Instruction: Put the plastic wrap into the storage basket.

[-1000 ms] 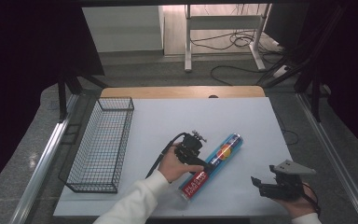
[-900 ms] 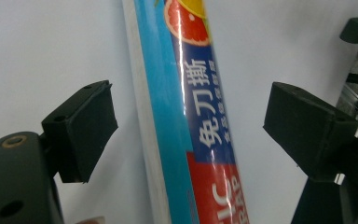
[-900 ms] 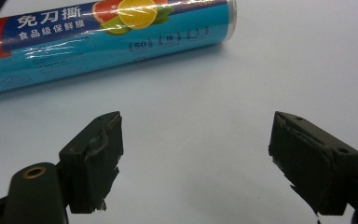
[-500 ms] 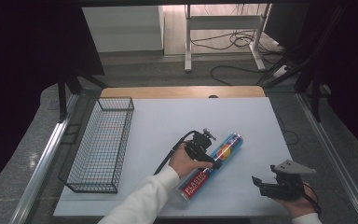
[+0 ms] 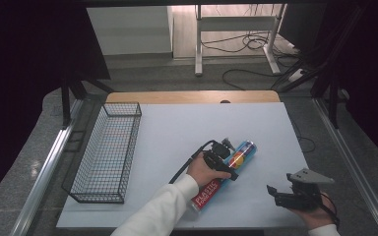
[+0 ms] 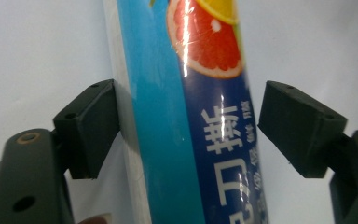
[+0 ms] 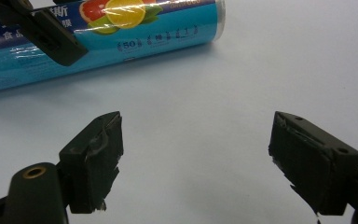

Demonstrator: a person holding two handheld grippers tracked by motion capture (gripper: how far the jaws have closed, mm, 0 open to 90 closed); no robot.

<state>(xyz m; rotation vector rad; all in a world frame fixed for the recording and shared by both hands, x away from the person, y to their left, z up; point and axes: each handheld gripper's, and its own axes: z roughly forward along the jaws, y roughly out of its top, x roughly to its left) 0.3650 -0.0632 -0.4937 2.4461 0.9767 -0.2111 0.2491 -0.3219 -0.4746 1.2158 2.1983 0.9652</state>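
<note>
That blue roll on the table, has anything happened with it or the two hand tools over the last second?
The left gripper slid forward along the plastic wrap roll, toward its far end; its jaws now straddle the roll, open, with gaps on both sides. The roll itself, the right gripper held open near the table's front edge, and the wire basket stayed put.

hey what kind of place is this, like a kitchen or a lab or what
Probably a lab or a data-recording station, not a kitchen. A bare white table sits among dark curtains, loose floor cables run behind it, and a person works a roll with handheld grippers.
</note>
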